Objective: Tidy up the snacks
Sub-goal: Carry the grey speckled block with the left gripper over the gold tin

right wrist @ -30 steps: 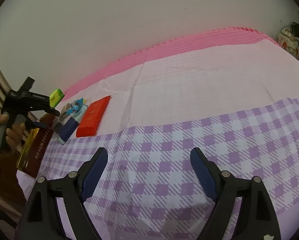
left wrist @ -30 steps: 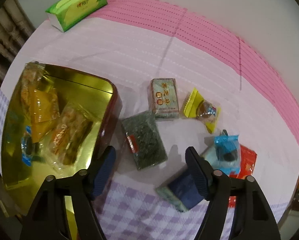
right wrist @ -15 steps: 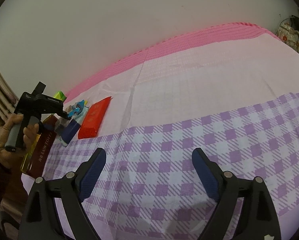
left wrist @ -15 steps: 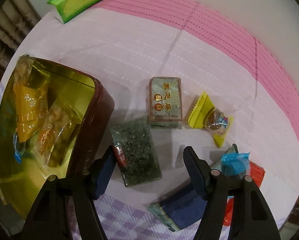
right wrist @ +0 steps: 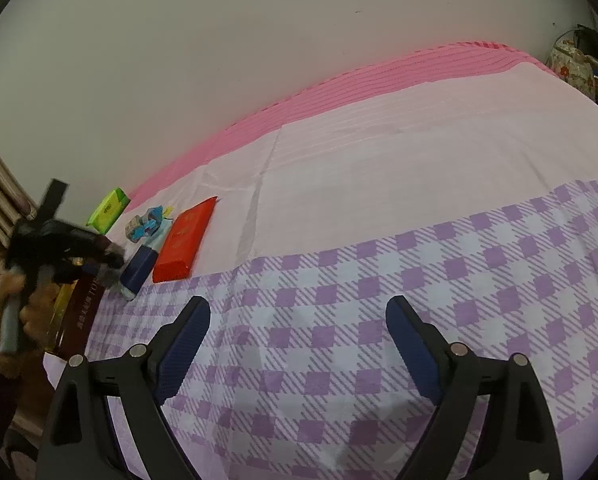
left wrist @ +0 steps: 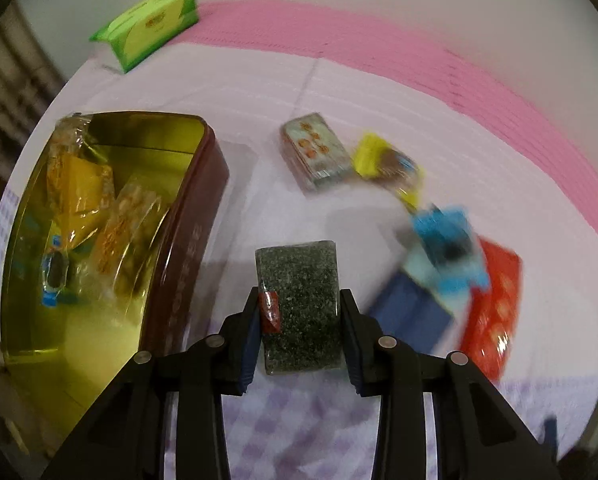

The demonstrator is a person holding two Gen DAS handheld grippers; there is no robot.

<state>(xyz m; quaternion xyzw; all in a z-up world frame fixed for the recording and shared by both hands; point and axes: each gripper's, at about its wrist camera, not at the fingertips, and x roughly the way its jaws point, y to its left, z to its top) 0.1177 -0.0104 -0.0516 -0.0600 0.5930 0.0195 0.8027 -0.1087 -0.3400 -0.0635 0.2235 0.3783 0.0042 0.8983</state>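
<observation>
inside, the gold tin (left wrist: 203, 148) holds wrapped snacks (left wrist: 83, 184) (left gripper (left wrist: 299, 320) fingers just closed on the green packet (left wrist: 299, 300); right gripper (right wrist: 299, 344) wide).

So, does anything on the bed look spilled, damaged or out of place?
Nothing looks spilled or torn. The loose snacks lie scattered, and the blue wrapped candy rests on the dark blue packet. The left gripper has just closed on the dark green packet.
</observation>
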